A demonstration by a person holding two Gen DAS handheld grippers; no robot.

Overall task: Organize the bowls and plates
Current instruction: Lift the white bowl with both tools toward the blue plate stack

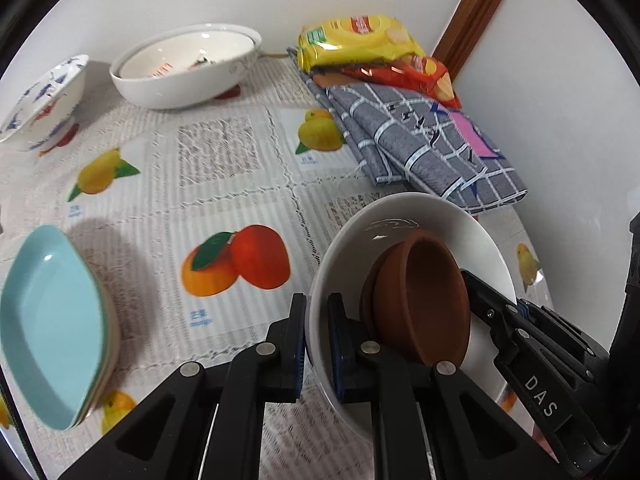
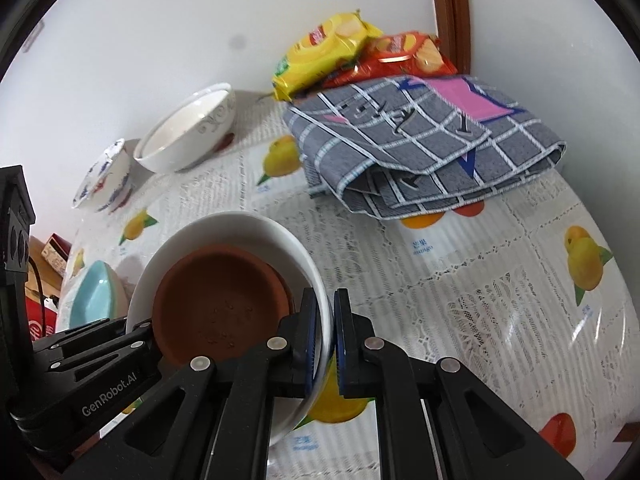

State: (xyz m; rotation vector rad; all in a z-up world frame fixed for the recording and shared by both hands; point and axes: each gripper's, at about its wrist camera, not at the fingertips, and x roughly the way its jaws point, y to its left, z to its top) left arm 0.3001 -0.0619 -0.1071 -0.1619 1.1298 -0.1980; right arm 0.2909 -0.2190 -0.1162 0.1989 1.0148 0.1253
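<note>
A white bowl holds brown clay dishes inside it. My left gripper is shut on the bowl's left rim. My right gripper is shut on the opposite rim of the same white bowl, with the brown dishes tilted inside. The bowl is held just above the fruit-print tablecloth. A large white bowl and a blue-patterned bowl stand at the far left by the wall. Stacked light blue oval dishes lie at the left.
A folded grey checked cloth lies at the back right, with yellow and red snack packs behind it by the wall. A wooden door frame stands in the corner. Boxes show past the table's left edge.
</note>
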